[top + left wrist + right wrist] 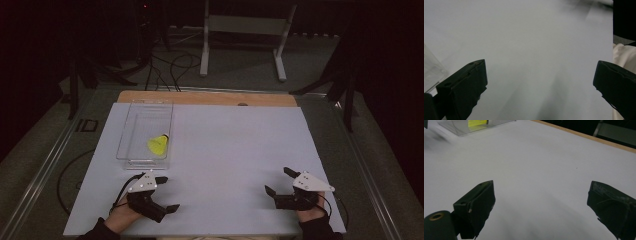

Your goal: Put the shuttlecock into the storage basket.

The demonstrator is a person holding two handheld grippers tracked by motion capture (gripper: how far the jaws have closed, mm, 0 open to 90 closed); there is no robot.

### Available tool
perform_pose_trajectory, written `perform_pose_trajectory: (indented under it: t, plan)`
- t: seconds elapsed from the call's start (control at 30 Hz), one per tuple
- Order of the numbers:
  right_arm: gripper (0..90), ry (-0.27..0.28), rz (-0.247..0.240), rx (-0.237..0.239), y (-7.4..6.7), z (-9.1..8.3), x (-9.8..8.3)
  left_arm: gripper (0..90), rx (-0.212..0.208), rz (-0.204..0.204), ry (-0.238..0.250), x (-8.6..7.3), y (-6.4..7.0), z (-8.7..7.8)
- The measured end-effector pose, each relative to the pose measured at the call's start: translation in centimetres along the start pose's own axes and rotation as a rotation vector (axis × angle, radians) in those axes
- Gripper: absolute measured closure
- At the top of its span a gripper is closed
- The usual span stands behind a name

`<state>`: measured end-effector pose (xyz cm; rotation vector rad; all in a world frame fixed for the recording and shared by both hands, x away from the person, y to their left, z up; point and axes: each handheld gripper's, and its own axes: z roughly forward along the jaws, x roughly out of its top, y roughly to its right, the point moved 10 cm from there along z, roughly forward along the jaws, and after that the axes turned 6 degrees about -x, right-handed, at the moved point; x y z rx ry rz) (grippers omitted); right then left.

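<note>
From the high view, a clear box [145,131] stands on the left far part of the white table [230,150], and a yellow shuttlecock [158,144] lies inside it, toward its near end, with its dark tip pointing to the far right. The left gripper [167,193] sits just in front of the box's near wall, close to it but not touching, its jaws spread wide and nothing between them; a hand [122,216] holds it from the bottom edge. The right gripper [280,181] rests well apart from the box, near the table's right near corner, its jaws likewise spread and bare. In the left gripper view, the left gripper [540,80] has both black jaws wide apart over bare table, and a corner of the box [432,71] shows at the left edge, beside the left jaw. In the right gripper view, the right gripper [541,202] also stands agape over the white surface, with the box [461,126] far off at the top left and the shuttlecock [477,122] seen as a yellow patch within it.
</note>
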<state>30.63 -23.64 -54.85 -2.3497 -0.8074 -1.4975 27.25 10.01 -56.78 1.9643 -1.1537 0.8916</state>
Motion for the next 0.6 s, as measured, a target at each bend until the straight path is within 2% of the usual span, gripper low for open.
perform_pose_trajectory:
  t: [0.27,0.6]
  plan:
    - [7.8,0.0,0.001,0.003,-0.02,0.13,-0.06,0.0,0.007,-0.013,0.038,0.25,-0.41,-0.22]
    - [7.8,-0.01,-0.002,0.005,0.0,0.19,-0.25,0.0,0.008,-0.011,0.052,0.4,-0.46,-0.2]
